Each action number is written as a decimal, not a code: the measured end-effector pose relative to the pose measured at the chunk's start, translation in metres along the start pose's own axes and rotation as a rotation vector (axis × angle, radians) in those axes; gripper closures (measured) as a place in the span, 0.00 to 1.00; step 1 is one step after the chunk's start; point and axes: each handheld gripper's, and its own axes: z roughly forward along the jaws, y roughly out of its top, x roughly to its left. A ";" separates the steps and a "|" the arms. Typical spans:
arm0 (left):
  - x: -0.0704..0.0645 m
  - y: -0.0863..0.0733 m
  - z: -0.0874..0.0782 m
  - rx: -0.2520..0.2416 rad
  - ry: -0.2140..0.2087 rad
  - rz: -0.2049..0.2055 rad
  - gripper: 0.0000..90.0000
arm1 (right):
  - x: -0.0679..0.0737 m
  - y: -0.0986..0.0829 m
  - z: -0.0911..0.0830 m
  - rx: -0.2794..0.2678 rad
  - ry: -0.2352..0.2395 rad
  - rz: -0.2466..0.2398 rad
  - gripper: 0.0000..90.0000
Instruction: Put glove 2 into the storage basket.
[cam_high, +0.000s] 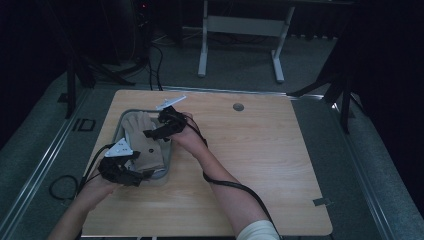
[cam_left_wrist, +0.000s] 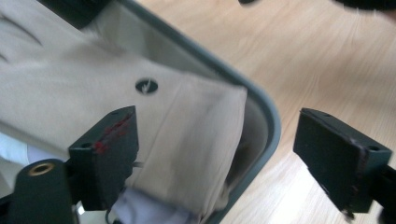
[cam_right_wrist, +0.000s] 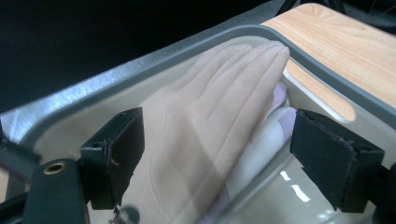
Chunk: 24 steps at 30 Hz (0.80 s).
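A beige glove (cam_high: 145, 145) lies in a grey tray (cam_high: 119, 125) on the left of the wooden table. My left gripper (cam_high: 135, 172) hovers open at the tray's near end; in its own view the left gripper (cam_left_wrist: 224, 158) straddles the glove's cuff (cam_left_wrist: 196, 135) and the tray rim (cam_left_wrist: 268, 121). A small dark stud (cam_left_wrist: 146, 86) sits on the cuff. My right gripper (cam_high: 152, 132) is open over the glove's finger end. In the right gripper view the open right gripper (cam_right_wrist: 219, 158) stands above the glove's fingers (cam_right_wrist: 224, 93), with something white (cam_right_wrist: 266, 135) under them.
The tray sits near the table's left edge (cam_high: 97, 150). A round grommet hole (cam_high: 238, 107) is at the back of the table. A cable (cam_high: 240, 187) trails beside the right forearm. A white desk frame (cam_high: 202, 50) stands on the floor beyond.
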 end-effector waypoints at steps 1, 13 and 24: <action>-0.002 0.001 -0.001 -0.023 0.000 -0.002 0.13 | 0.001 -0.001 -0.003 0.000 0.003 -0.006 0.18; -0.025 0.015 0.008 -0.147 0.003 0.014 0.10 | 0.002 -0.018 -0.047 -0.046 -0.037 -0.038 0.18; -0.051 0.025 0.036 -0.159 -0.059 0.037 0.11 | -0.011 -0.054 -0.080 -0.029 -0.074 -0.032 0.18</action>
